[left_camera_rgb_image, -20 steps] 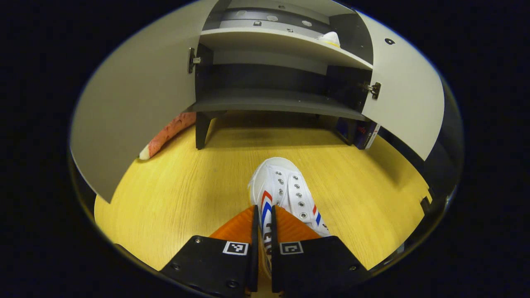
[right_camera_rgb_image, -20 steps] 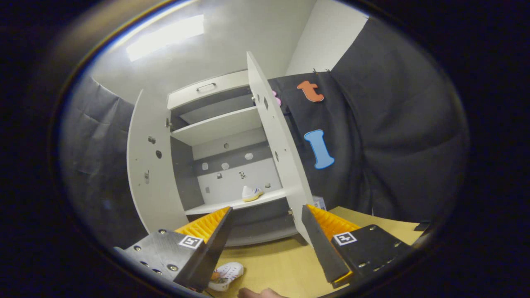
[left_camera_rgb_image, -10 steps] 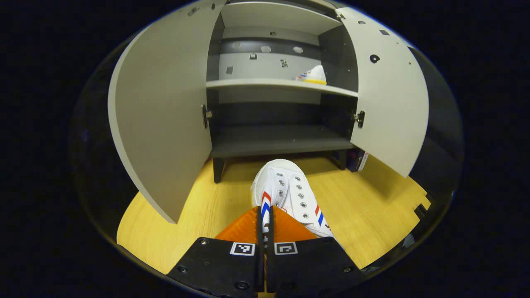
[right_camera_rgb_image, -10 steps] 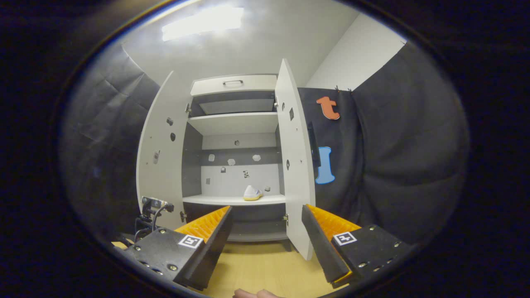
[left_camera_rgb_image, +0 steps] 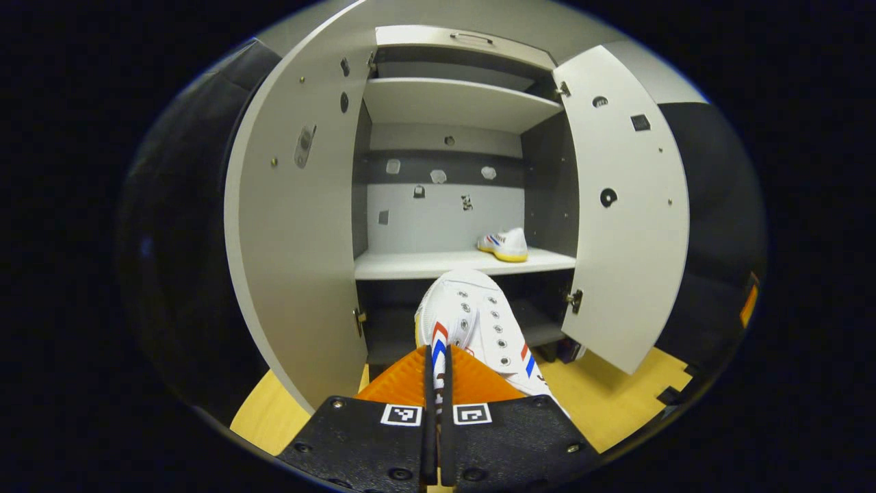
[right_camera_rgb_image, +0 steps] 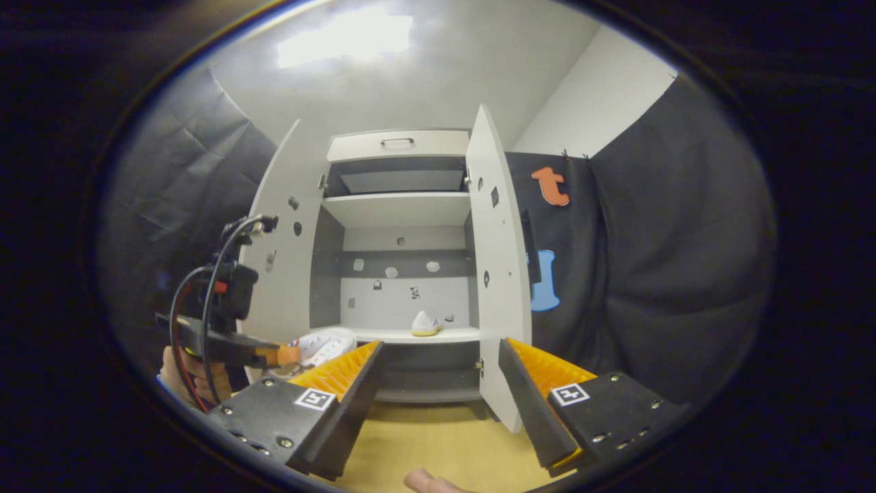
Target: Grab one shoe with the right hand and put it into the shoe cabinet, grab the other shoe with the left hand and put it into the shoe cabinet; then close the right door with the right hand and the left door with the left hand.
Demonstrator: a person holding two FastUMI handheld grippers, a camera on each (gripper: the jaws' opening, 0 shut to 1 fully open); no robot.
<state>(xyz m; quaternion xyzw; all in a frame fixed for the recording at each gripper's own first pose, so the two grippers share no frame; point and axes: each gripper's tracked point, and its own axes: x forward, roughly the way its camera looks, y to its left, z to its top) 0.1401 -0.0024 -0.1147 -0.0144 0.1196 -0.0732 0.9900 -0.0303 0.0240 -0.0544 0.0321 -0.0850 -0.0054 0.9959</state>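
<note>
Already airborne, left claw (left_camera_rgb_image: 435,359) pinches shoe (left_camera_rgb_image: 472,322) between open doors (left_camera_rgb_image: 626,212)

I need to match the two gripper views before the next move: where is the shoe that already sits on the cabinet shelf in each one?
Left gripper view: the shoe on the shelf sits right of centre, near the right door, above the shoe held by the left gripper.
Right gripper view: the same shoe is small, near the middle, left of the right door.
Shared landmark: the drawer handle on top.
</note>
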